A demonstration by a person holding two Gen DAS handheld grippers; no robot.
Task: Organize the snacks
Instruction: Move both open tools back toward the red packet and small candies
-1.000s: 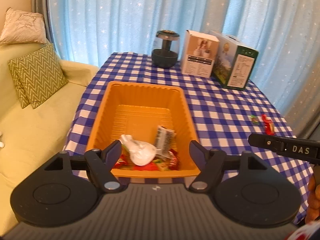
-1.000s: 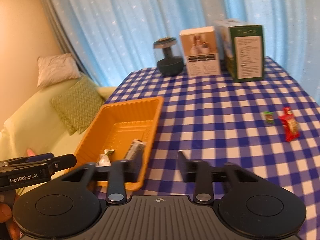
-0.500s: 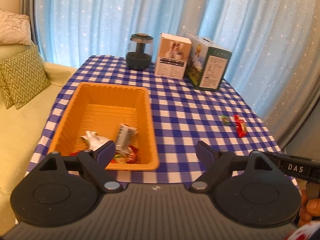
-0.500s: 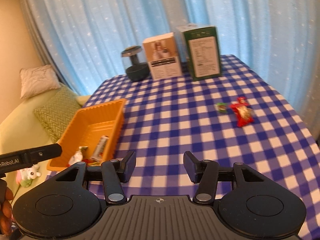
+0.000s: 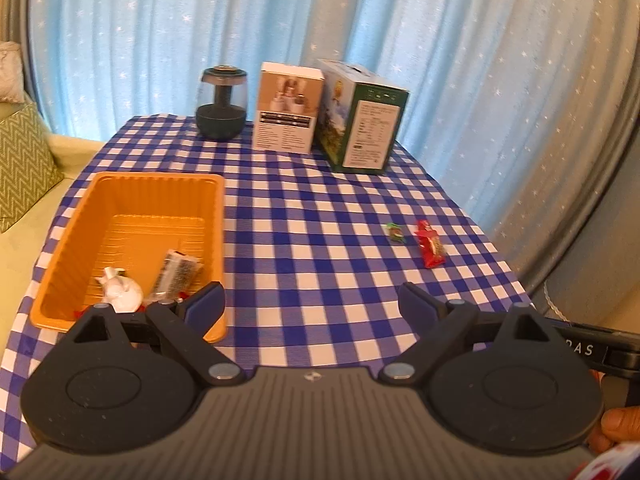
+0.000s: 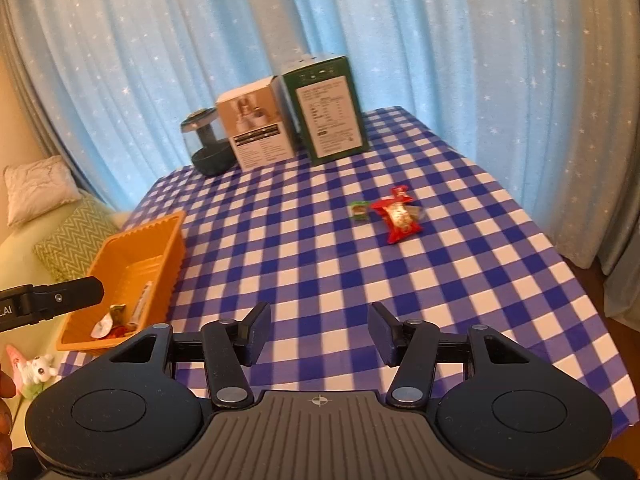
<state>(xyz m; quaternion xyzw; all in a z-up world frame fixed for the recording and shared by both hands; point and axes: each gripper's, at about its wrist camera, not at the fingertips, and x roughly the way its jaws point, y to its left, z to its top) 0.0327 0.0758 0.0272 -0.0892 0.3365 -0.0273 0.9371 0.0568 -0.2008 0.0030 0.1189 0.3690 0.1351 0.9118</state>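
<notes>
Left gripper (image 5: pixel 312 304): fingers spread wide, have just been opening, nothing between them, over bare checked cloth on the desk (image 5: pixel 320 248). Its left finger (image 5: pixel 206 306) sits in front of the near right corner of the orange tray (image 5: pixel 132 184).

Right gripper (image 6: pixel 319 330): fingers partly apart, empty, also above bare cloth.

Tray is at the desk's left side. Inside, at its near end: white wrapped snack (image 5: pixel 120 292), dark packet (image 5: pixel 178 274) leaning against the right wall, bits of red wrapper under them.

Loose on the desk, right of centre, well apart from the tray: red snack pack (image 6: pixel 398 216) and small green candy (image 6: pixel 359 211) just beside it on its left.

Far edge: dark jar (image 5: pixel 221 104), white box (image 5: pixel 288 114), green box (image 5: pixel 362 122) in a row before the blue curtain (image 5: pixel 160 32). Sofa with cushions at left.
</notes>
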